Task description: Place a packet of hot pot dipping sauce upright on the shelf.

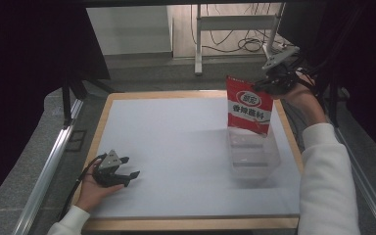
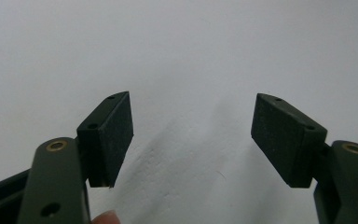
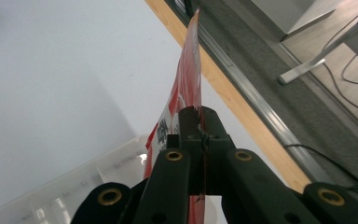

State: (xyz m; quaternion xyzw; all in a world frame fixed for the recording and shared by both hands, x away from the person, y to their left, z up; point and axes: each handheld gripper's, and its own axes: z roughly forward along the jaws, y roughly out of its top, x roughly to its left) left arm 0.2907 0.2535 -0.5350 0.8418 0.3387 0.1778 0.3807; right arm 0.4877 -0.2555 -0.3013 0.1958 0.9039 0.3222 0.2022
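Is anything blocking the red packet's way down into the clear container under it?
Nothing visible. The right gripper holds the red packet by its top edge, directly over the open clear container, which looks empty.

Red packet (image 1: 248, 108) with white lettering; clear bin (image 1: 252, 155); white tabletop (image 1: 176, 147).

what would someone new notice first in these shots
The red packet with white characters stands out, hanging upright over the clear plastic container at the table's right side, its top corner pinched in the shut right tool. Near the front left corner, the left tool rests with jaws open and nothing between them on the white table top.
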